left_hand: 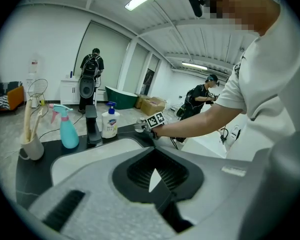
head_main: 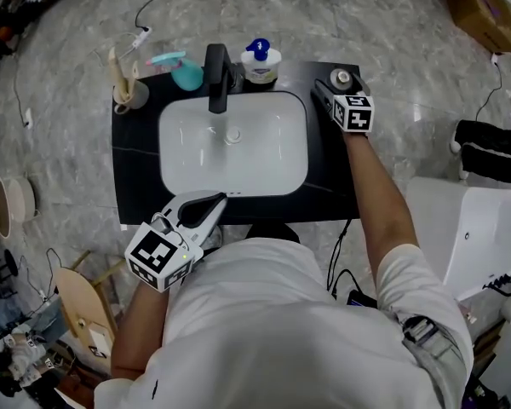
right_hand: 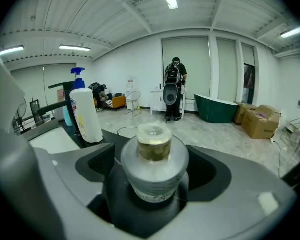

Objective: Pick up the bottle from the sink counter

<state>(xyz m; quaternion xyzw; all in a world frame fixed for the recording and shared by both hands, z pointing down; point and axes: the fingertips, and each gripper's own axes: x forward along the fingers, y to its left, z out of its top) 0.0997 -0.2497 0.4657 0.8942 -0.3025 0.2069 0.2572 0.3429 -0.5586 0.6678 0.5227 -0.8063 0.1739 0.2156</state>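
A small bottle with a pale cap stands at the back right corner of the black sink counter. My right gripper reaches over that corner, its jaws on either side of the bottle. In the right gripper view the bottle fills the gap between the pads, and the right gripper looks shut on its dark lower body. My left gripper hovers at the counter's front edge, left of centre. It is shut and holds nothing, and the left gripper view shows its tips meeting.
A white basin fills the counter's middle, with a black faucet behind it. A white pump soap bottle, a teal spray bottle and a cup of utensils line the back edge. A white unit stands to the right.
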